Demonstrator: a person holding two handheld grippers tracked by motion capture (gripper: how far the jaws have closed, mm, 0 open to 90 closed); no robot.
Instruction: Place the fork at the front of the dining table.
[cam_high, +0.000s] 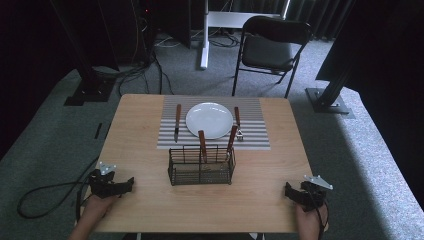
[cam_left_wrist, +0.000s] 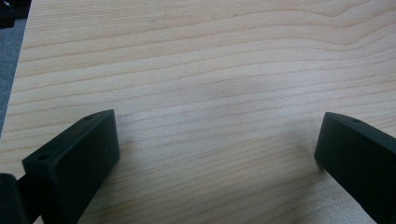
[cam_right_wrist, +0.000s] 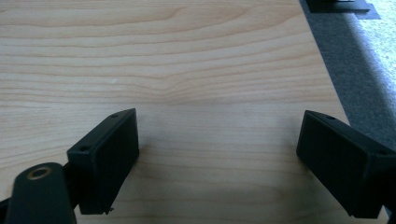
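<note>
A white plate (cam_high: 210, 120) lies on a striped placemat (cam_high: 255, 140) at the far middle of the wooden table (cam_high: 150, 200). A wooden-handled knife (cam_high: 177, 121) rests left of the plate and another wooden-handled utensil (cam_high: 238, 123) lies right of it. In front of the mat stands a black wire basket (cam_high: 201, 165) with two wooden-handled utensils (cam_high: 202, 145) upright in it. My left gripper (cam_high: 131, 184) rests open at the near left edge, with bare wood between its jaws (cam_left_wrist: 217, 154). At the near right edge my right gripper (cam_high: 287, 190) is open too, holding nothing (cam_right_wrist: 217, 149).
A black folding chair (cam_high: 270, 47) stands beyond the table on grey carpet. Dark stand bases (cam_high: 330, 102) sit at the far left and right. A cable (cam_high: 45, 192) trails off the left gripper onto the floor. Bare wood stretches between the basket and both grippers.
</note>
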